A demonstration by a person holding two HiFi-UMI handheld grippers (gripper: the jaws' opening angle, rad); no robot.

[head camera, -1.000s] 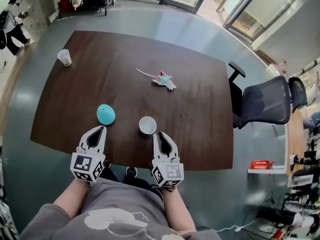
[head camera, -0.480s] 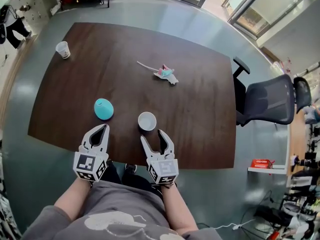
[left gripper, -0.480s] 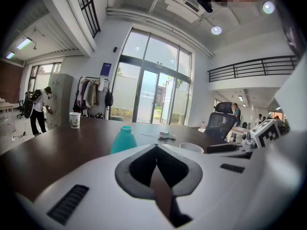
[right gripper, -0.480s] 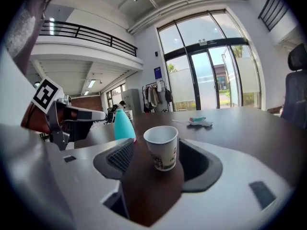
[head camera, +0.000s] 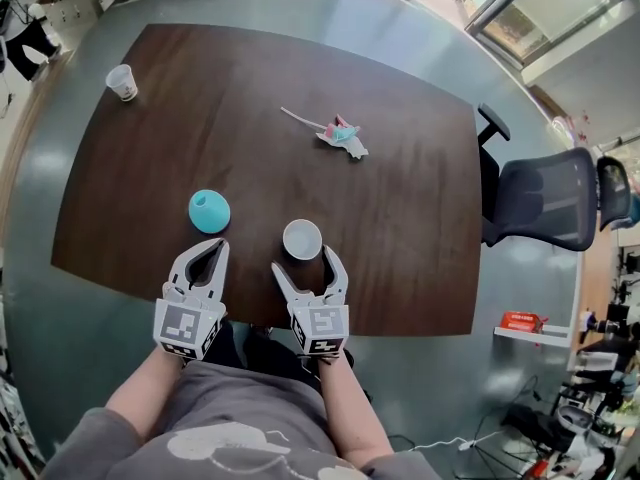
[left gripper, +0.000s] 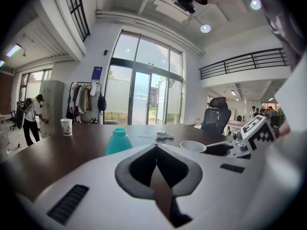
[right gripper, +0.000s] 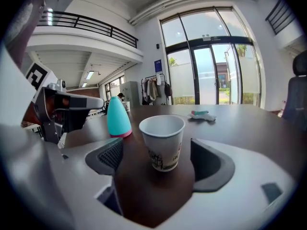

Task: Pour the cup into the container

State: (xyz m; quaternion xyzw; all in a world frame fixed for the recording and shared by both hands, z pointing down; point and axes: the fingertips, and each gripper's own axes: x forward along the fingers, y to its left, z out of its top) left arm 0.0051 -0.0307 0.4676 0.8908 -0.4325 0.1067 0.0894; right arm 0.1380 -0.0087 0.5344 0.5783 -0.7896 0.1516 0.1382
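A white paper cup stands upright on the dark wooden table, near its front edge. My right gripper is just behind it and its jaws have just been opening. They now stand wide, and the cup sits at their mouth with neither pad touching it. A teal, cone-shaped container stands to the cup's left. Behind the container my left gripper is shut on nothing. From the left gripper view the container and the cup lie ahead.
A second paper cup stands at the table's far left corner. A crumpled pink and teal wrapper lies past the middle. An office chair stands at the right side. A person stands far off to the left.
My right gripper's jaws went from nearly shut to wide open, and it came down closer to the cup. The left gripper stayed shut and shifted only a little.
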